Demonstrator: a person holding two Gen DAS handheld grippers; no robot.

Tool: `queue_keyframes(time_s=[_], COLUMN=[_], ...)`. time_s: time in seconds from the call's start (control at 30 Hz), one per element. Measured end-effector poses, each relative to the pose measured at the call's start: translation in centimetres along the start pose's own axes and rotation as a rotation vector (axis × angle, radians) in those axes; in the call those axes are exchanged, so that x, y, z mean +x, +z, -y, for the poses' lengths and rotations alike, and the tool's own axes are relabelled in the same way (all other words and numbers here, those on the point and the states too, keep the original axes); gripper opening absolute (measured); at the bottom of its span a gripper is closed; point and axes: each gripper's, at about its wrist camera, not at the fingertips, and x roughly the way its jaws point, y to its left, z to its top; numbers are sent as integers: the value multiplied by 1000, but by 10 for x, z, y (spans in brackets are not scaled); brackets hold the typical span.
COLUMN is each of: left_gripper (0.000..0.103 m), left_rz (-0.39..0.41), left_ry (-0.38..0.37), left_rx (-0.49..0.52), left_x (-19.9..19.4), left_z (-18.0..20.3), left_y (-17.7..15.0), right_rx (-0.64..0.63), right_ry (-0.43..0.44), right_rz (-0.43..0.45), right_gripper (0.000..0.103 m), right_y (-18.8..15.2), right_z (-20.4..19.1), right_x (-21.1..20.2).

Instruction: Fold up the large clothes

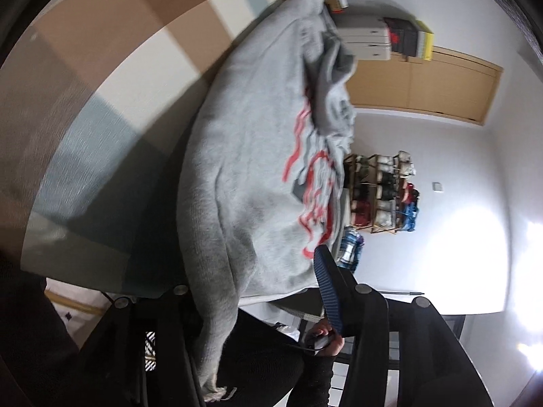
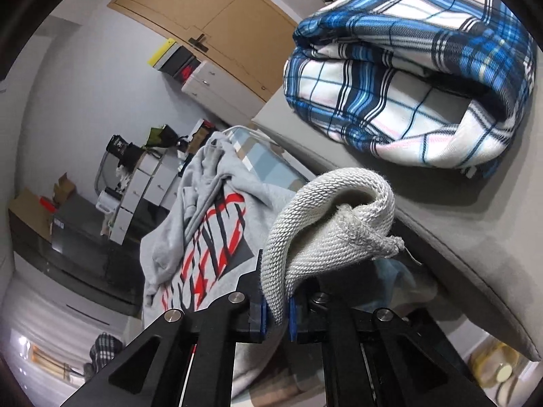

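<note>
Right gripper (image 2: 276, 318) closed on sweatshirt (image 2: 217, 244) cuff (image 2: 325, 224); left gripper (image 1: 258, 291) state unclear. Risk: thick cuff slipping out, spoiling fold.

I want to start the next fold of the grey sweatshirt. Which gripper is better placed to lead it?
Right. The right gripper is already shut on the grey sweatshirt at its ribbed hem; whether the left gripper holds any cloth is unclear.

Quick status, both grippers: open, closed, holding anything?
Left gripper: closed on the grey sweatshirt, pinching its lower edge.
Right gripper: closed on the sweatshirt's ribbed hem, cloth clamped between the blue pads.
</note>
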Motion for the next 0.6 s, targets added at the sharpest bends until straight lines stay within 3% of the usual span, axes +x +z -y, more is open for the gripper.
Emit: queue_keyframes(time_s=[0.23,0.4,0.47,0.5,0.6], left_gripper=[48,48,29,0,0], left_rz=[-21,-60,-106,-138,-144], left_ry=[71,150,183,175,118], left_rx=[-17,58,89,93,147], left_x=[6,19,25,26,18], left_z=[-11,-2,4,4,14], left_y=[-3,-8,-10,-10,-16], right_rx=[-11,29,11,10,49], right_ry=[16,-12,-11,1,80], right_rz=[-1,-17,-3,5,27], right_gripper=[9,9,9,9,9], right_y=[0,1,1,1,2], right_z=[-3,1,-1,0,5], right_x=[2,12,10,7,-5])
